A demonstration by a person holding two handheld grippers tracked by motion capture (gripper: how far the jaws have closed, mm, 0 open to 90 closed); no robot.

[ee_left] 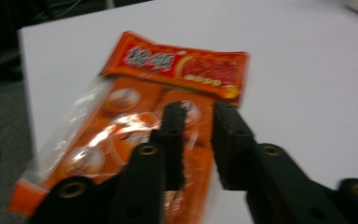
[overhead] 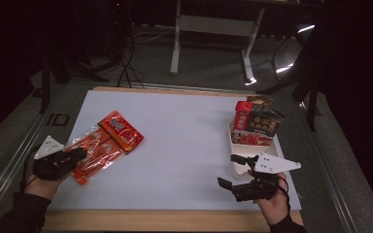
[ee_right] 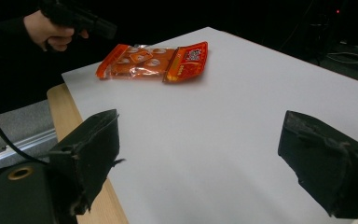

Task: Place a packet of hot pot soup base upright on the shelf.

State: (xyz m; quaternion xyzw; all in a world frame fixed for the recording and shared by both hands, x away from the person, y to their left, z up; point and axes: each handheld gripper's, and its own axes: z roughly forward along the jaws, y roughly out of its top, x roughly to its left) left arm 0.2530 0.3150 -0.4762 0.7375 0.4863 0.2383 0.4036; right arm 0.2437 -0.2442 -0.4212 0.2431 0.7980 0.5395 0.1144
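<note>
One orange snack packet (overhead: 106,145), one white tray (overhead: 239,167) (holding several upright packets (overhead: 255,122)), two grippers

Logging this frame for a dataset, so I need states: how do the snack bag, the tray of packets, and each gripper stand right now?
Orange snack bag: lying flat on the white table, sealed, not lifted.
White tray: on the table's right side, holding several packets standing upright.
Left gripper: jaws slightly apart over the bag, not gripping it.
Right gripper: jaws wide open, holding nothing.
</note>
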